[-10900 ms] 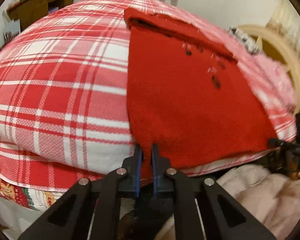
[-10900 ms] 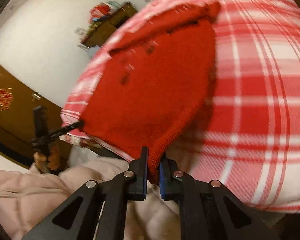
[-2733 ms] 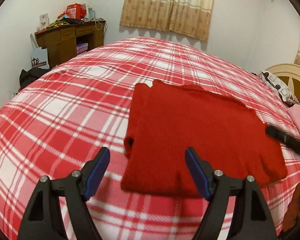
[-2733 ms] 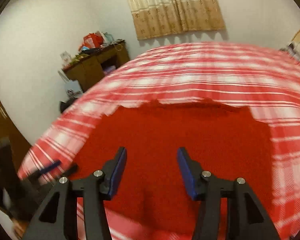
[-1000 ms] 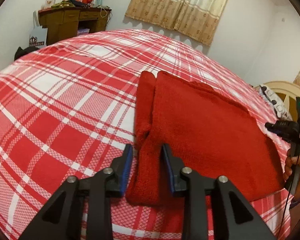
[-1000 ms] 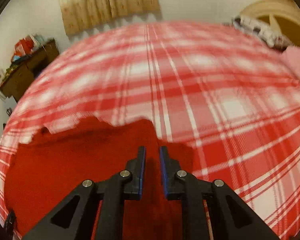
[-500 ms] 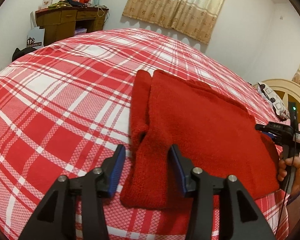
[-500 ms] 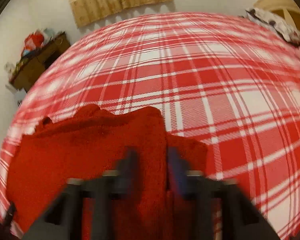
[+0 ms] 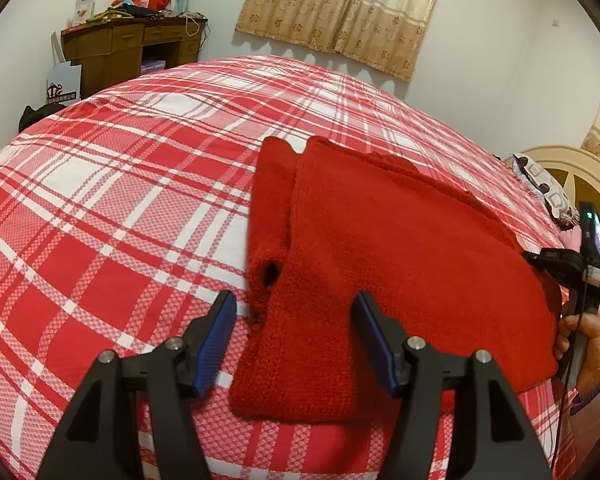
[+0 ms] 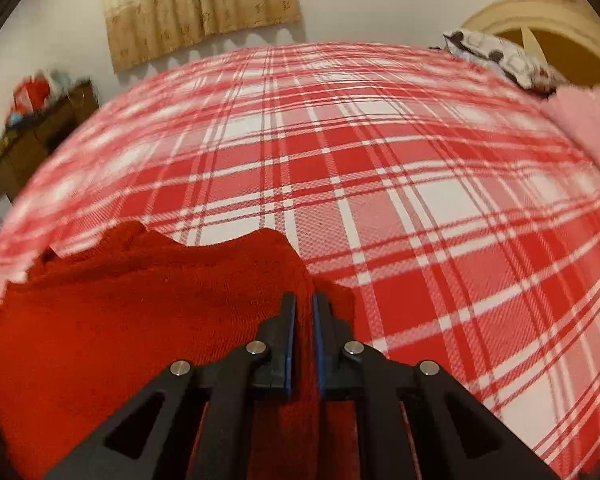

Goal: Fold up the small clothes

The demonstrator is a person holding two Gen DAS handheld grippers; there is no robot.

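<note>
Garment: we are seeing the folded red knitted sweater (image 9: 380, 264) lying on the red-and-white plaid bedspread (image 9: 120, 208).
Left gripper (image 9: 294, 338): its jaws, just opening, are standing apart, straddling the sweater's six-o'clock corner.
Right gripper (image 10: 303, 340): it is pinching the sweater's three-o'clock edge.

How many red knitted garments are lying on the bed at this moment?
1: the red sweater lies folded on the plaid bedspread, its near-right edge pinched by the right gripper. Any beneath are hidden.

The folded red knitted sweater (image 9: 380, 264) lies on the bed with the red-and-white checked cover (image 9: 112, 208). A wooden desk (image 9: 128, 52) stands behind the bed on the left. A beige curtain (image 9: 340, 12) hangs behind the bed. A patterned pillow (image 9: 544, 192) lies at the right.
</note>
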